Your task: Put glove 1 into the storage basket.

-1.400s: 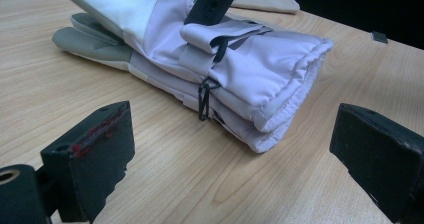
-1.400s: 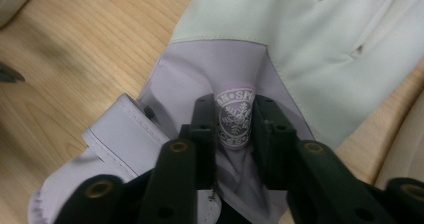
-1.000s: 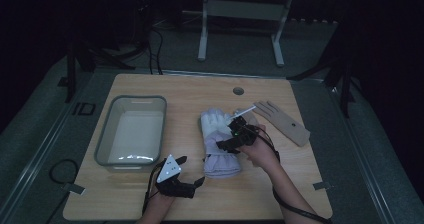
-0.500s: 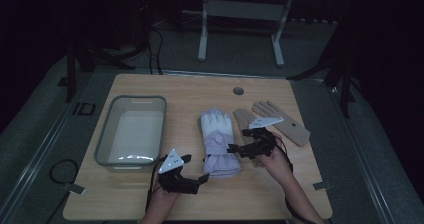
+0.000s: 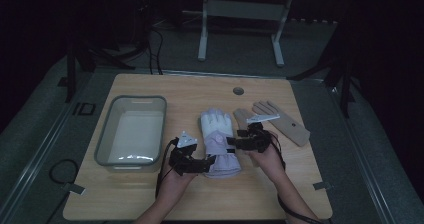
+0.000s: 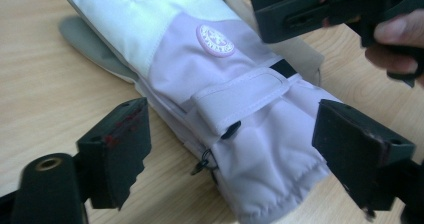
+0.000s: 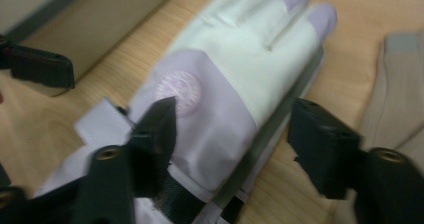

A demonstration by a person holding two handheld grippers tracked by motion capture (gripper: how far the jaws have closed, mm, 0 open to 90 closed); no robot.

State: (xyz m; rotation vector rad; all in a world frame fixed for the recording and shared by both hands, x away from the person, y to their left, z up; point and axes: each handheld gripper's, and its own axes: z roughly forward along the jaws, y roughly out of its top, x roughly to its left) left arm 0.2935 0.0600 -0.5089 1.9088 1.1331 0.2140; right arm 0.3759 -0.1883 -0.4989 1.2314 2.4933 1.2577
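The padded winter glove (image 5: 218,143) lies flat on the wooden surface (image 5: 150,199) between the clear tub (image 5: 131,132) and a tan glove (image 5: 280,121), white at the fingers, pale lilac below, with a round badge and a wrist strap. My left hand-held gripper (image 6: 230,149) straddles its gathered cuff and my right hand-held gripper (image 7: 232,149) its wrist. Both sets of jaws have just been closing, yet neither presses the fabric.

Round badge (image 6: 215,40) on the glove (image 6: 200,84) – its lettering unreadable

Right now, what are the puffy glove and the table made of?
The glove looks like soft woven fabric, matte, in white and pale lilac: it wrinkles, shows stitched seams and a sewn-on round patch. Its filling can't be seen. The table looks like light wood, or a wood-look top, with visible grain lines.
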